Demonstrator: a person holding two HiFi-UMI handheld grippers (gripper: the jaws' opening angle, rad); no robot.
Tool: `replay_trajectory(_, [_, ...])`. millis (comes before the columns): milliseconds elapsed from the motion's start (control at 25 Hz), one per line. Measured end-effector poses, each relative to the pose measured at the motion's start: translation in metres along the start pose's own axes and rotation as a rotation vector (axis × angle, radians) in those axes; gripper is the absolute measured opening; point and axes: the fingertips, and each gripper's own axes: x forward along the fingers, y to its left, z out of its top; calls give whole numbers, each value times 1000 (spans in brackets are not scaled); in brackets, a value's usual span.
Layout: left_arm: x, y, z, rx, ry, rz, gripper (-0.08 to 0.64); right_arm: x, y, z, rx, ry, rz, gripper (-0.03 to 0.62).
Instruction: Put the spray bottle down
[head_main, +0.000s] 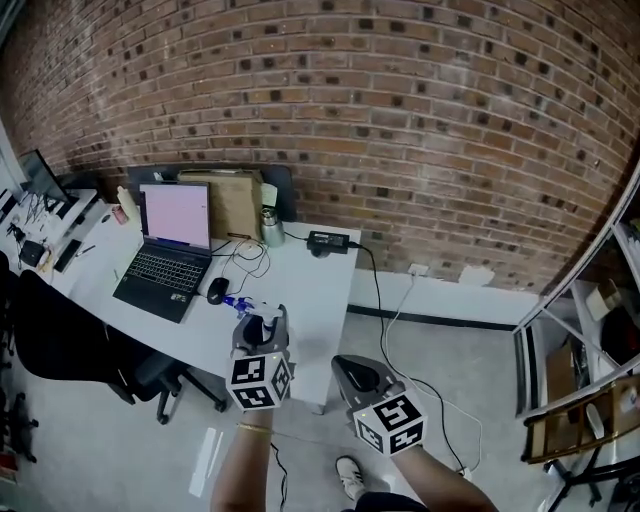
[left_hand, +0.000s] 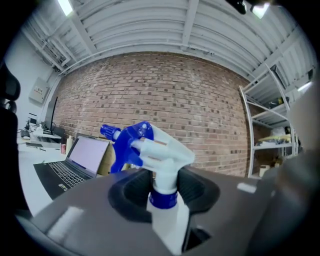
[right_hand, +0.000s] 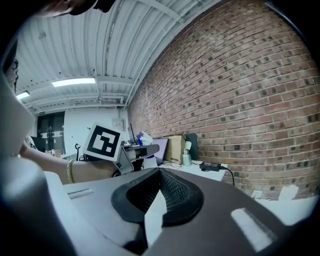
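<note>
Closest to us, our left gripper (head_main: 262, 325) clamps the spray bottle (left_hand: 152, 147) by its white neck just above the blue collar (pads pressing on both sides). The blue nozzle points left past the fingertips and the body hangs below them. So the bottle is in the grip, not set down, over the near edge of the white desk (head_main: 322, 300) in the head view. Our right gripper (right_hand: 159, 176) is just right of the left one, jaws together w/ nothing betw. them. Ahead-left of the left fingers: mouse (head_main: 217, 290), then laptop (head_main: 165, 250). Further ahead, by the brick wall (head_main: 420, 110): steel flask (head_main: 271, 227) and power brick (head_main: 328, 241).
</note>
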Motion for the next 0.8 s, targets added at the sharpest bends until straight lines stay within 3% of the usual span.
replay_trajectory(120, [0,3,-1,-3,3,12,141,-1,-3,-3,10,3,-4,-5])
replay_trajectory(320, [-7,0,-14,1,76,-1,260,-8,3,-6,16,4,3,-5])
replay_trajectory(560, [-65,-22,-16,-47,86,-15,271,-34,31,-1,8,-20,29,-5])
replay_trajectory(800, [-171,-66,-8,2,39,21,28,-71,71,-5,-11,-48,66,-5])
